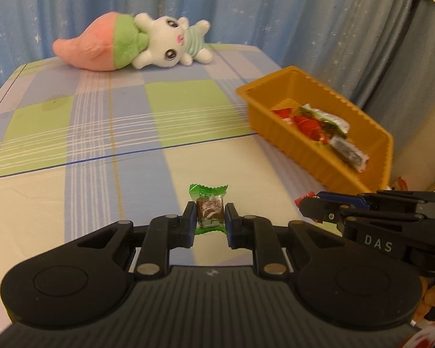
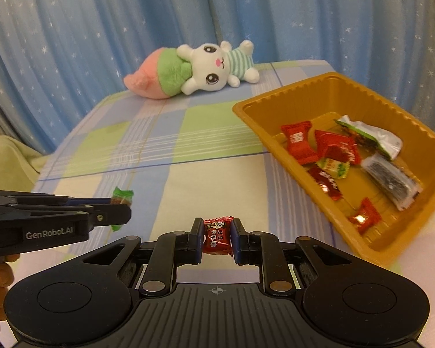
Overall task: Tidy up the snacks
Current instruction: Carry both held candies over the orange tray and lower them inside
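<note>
Green candy (image 1: 208, 209): pinched between the two fingers of the left tool (image 1: 209, 222); brown block showing through a green wrapper, frilled ends sticking out beyond the fingertips and back toward the tool body; seen from the right wrist camera as a green scrap at that tool's tip (image 2: 121, 197).
Red candy (image 2: 218, 235): clamped between the fingers of the right tool (image 2: 217, 239); wrapper upright, white lettering facing the camera; only a red corner shows at the tool's tip in the left wrist view (image 1: 304, 197).
Left tool: clenched on the green candy; held over the counter (image 1: 72, 150); just left of the right tool.
Right tool: clenched on the red candy; the orange tray (image 2: 290, 95) lies ahead of it and to its right.
Orange tray: ribbed walls, tilted in view; sits on the counter ahead and right of both tools.
Tray contents: several red wrapped candies (image 2: 298, 142); a yellow-green one (image 2: 333, 167); a silver-green packet (image 2: 371, 136); a dark bar in clear wrap (image 2: 391, 181).
Counter: covered in a checked cloth of blue, green and cream.
Plush rabbit (image 2: 208, 68): lying on its side at the far edge, well ahead of both tools; pink and green carrot-shaped cushion against it.
Curtain (image 2: 101, 29): blue with white stars, beyond the counter.
</note>
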`<state>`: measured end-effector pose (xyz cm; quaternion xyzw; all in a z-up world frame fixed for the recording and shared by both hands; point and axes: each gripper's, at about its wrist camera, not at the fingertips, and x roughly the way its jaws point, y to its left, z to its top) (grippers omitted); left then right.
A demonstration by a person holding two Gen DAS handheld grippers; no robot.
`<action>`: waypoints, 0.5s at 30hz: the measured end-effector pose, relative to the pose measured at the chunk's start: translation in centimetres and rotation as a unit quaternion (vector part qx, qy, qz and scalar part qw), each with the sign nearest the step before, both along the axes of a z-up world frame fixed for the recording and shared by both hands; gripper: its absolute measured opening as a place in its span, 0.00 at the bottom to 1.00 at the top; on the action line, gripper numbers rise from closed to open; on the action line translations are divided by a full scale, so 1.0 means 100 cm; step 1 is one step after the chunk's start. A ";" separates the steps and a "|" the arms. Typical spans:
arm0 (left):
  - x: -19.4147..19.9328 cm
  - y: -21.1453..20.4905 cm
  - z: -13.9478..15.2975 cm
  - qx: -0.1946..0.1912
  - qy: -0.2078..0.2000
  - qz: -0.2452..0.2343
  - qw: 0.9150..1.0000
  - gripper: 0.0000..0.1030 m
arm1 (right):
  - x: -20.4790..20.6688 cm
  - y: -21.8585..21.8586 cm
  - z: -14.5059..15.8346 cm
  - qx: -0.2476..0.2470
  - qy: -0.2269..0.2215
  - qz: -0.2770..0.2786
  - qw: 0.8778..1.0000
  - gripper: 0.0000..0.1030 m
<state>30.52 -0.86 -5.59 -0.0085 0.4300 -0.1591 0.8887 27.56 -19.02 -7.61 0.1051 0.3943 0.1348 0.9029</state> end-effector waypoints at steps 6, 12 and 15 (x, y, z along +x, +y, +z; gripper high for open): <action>-0.012 -0.031 0.014 -0.007 -0.012 -0.018 1.000 0.17 | -0.020 -0.030 0.017 0.015 -0.014 -0.018 1.000 0.19; -0.015 -0.071 0.027 -0.009 -0.028 -0.041 0.999 0.17 | -0.031 -0.068 0.033 0.020 -0.033 -0.043 0.998 0.19; -0.014 -0.091 0.032 -0.011 -0.034 -0.051 0.998 0.17 | -0.033 -0.089 0.039 0.021 -0.039 -0.055 0.998 0.19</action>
